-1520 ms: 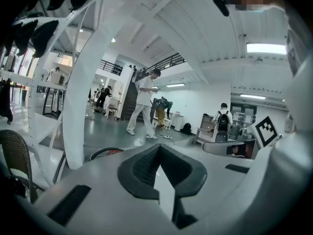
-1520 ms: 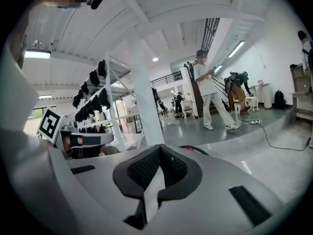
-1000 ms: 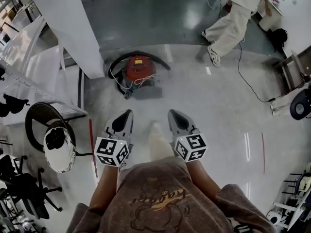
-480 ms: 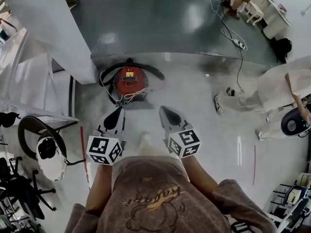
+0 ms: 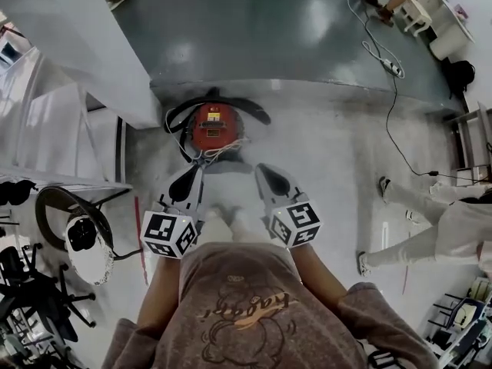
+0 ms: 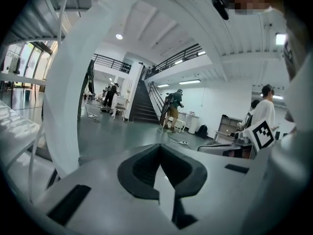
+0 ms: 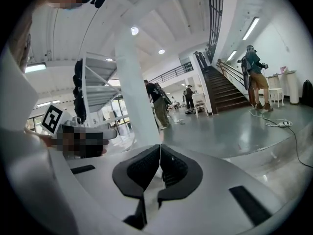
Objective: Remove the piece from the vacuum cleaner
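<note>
Vacuum cleaner: red canister on the pale floor, straight ahead of both grippers, just beyond their tips and not touched. A black hose arcs round its far side, and a white cord lies bundled at its near edge. There is a small pale label on the red top, too small to read.

Nearest: a brown shirt with cursive print across the chest. It is seen upside down, and I cannot make out the word with any confidence.

The left gripper and right gripper are held side by side, tips toward the canister. Both are clenched on nothing. In each gripper view the dark pads meet along one seam (left gripper, right gripper). The marker cubes carry black-and-white squares only, no words.

Room:
- To the right of the canister is open pale floor.
- To the left is a white pillar, its base close beside the hose.
- Behind the canister the pale floor ends in a curved edge against the dark grey floor.
- Farther right are a power strip with a trailing cable and another person's legs.
</note>
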Available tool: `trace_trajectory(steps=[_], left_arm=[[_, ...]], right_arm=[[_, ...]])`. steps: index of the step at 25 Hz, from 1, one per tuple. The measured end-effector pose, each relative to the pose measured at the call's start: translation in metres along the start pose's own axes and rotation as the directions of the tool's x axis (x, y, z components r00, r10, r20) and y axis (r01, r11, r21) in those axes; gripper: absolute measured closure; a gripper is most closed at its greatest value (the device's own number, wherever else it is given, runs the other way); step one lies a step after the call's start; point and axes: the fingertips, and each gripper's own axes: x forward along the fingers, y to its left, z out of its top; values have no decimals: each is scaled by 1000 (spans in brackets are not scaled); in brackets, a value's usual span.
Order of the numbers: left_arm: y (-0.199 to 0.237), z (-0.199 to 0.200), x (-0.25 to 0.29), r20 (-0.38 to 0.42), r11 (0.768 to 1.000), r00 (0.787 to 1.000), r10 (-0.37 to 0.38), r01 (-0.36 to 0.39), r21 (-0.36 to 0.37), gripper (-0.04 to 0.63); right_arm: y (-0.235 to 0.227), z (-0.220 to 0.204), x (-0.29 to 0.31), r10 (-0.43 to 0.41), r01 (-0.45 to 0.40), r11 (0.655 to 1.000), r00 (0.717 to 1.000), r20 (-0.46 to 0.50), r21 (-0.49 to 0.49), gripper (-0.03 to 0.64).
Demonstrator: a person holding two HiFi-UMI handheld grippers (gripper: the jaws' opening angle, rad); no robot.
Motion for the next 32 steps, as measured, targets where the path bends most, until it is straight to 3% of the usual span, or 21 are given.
trace_trajectory(steps=[6, 8, 11, 15, 24, 32], left_arm=[[3, 6, 9, 3, 998, 998, -56, 56, 2, 592], [7, 8, 12, 4, 998, 998, -64, 64, -2, 587], [12, 11, 19, 8, 995, 995, -99, 99, -12, 459], [19, 11, 26, 4, 991, 991, -132, 133, -16, 345], [31, -12, 48, -54, 984, 982, -180, 179, -25, 341], [61, -82, 83, -147, 984, 973, -178, 173, -47, 341]], right_arm=[[-1, 8, 9, 10, -11, 1000, 999, 35, 13, 607], [-1, 10, 12, 12, -13, 1000, 999, 41, 23, 561], [1, 10, 18, 26, -27, 999, 999, 40, 33, 493], [8, 9, 31, 68, -69, 997, 997, 25, 34, 397], [-13, -14, 56, 48, -47, 998, 997, -55, 31, 387], [-51, -77, 86, 29, -23, 999, 987, -160, 35, 387]])
